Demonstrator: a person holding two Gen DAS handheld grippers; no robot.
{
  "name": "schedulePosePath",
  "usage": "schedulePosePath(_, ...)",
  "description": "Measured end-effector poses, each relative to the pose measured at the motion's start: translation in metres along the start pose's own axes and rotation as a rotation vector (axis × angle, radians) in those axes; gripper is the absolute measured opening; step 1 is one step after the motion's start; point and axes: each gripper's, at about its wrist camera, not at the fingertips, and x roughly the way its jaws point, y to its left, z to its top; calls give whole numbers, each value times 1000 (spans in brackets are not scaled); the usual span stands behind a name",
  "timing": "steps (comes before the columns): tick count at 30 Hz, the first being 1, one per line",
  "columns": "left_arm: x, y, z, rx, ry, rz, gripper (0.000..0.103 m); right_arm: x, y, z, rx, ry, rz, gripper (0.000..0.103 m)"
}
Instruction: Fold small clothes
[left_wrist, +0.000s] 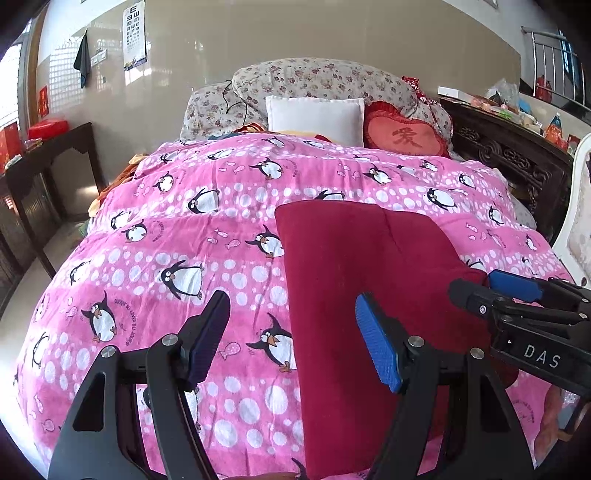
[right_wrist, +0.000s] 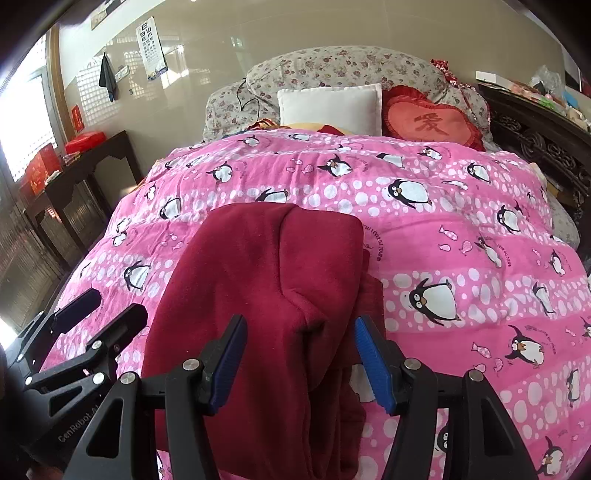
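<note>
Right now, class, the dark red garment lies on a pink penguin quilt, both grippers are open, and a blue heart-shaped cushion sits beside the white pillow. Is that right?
Not quite: the heart-shaped cushion is red, not blue, as the right wrist view shows. The rest stands: dark red garment on the pink penguin quilt, white pillow, left gripper and right gripper both open.

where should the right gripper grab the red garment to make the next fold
Probably the near right edge of the dark red garment, where loose layers stick out beside the blue pad. Come in low from the right, over the pink penguin blanket, and slide one finger under. The right gripper is open above the bulging centre crease, too thick to pinch cleanly.
</note>
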Motion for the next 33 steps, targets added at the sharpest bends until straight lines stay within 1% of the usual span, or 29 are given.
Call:
schedulePosePath(25, 0, -4, -2, 18, -5, 6, 70, 4, 3, 0, -2, 7, 15, 59)
schedulePosePath(33, -1, -1, 4, 43, -44, -16, 70, 5, 3, 0, -7, 13, 22, 59)
